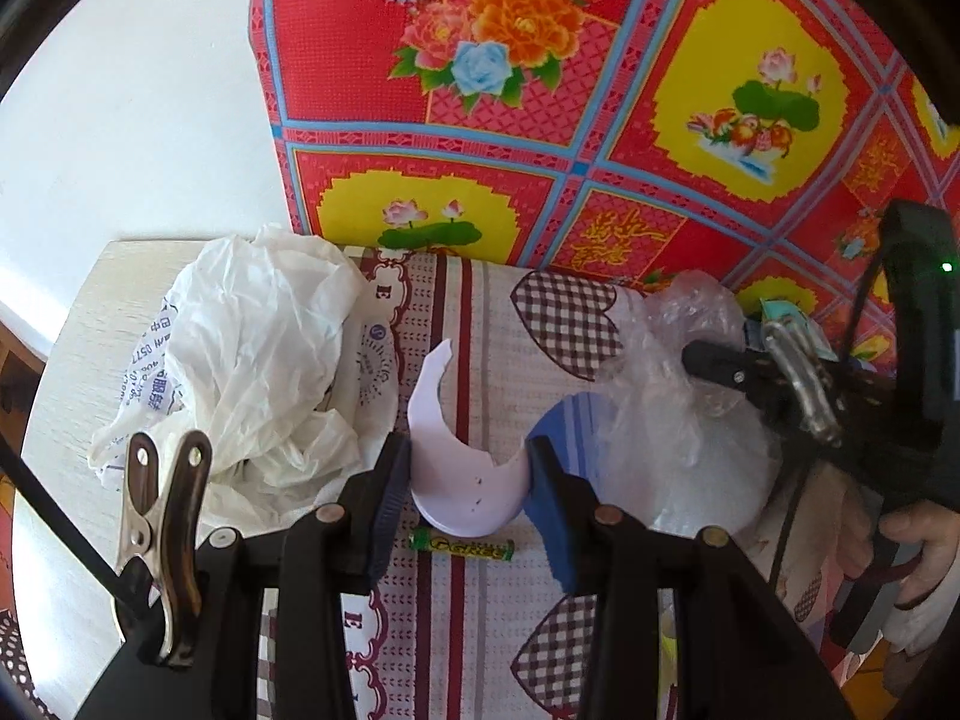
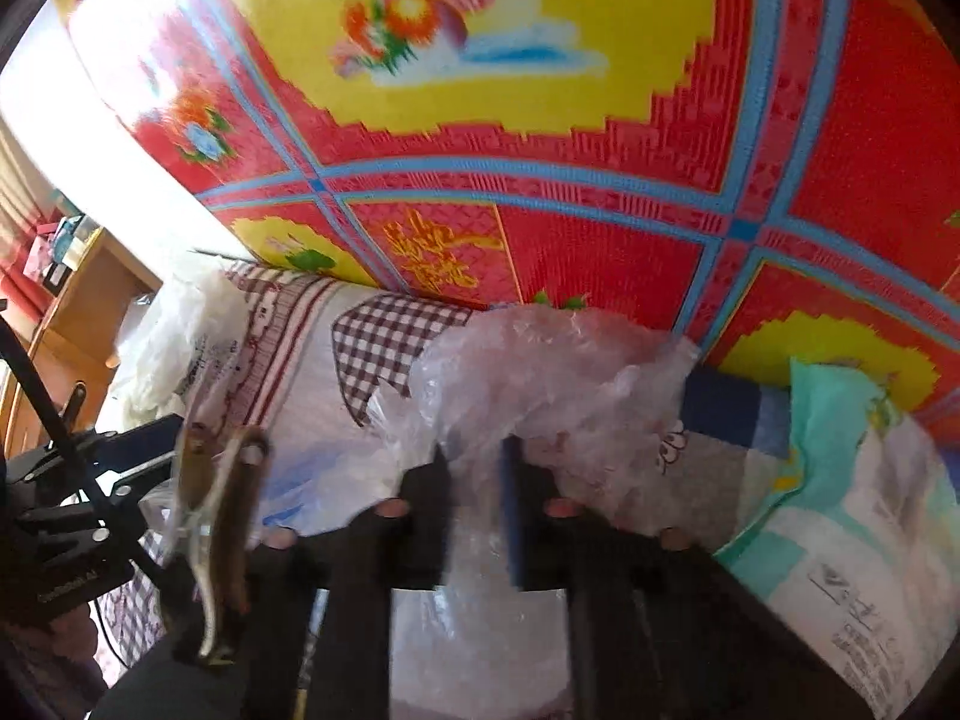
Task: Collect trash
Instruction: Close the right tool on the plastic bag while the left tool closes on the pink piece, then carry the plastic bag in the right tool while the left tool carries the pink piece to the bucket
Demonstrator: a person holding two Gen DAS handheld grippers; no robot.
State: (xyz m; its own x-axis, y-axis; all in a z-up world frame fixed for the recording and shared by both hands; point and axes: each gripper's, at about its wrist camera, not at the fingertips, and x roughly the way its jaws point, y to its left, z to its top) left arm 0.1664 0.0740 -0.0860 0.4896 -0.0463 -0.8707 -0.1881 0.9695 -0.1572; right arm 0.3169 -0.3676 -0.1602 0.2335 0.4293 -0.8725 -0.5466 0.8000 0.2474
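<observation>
Two grippers are in my hands. My left gripper [image 1: 468, 468] stands partly open, its blue pads touching either edge of a curved shard of white plate [image 1: 465, 480], so it grips that shard across its width. The shard is crescent-shaped, with a pointed tip reaching away from me, over the checked and striped cloth [image 1: 480, 324]. A green battery [image 1: 461, 545] lies on the cloth just beneath it. Left of the shard sits a crumpled white plastic bag [image 1: 258, 354] with blue print. My right gripper [image 2: 477, 468] has its jaws nearly together, pinching a fold of clear, crinkled plastic film [image 2: 540, 372]. That film is bunched on the cloth near the red flowered sheet [image 2: 540, 180], and the view there is blurred.
</observation>
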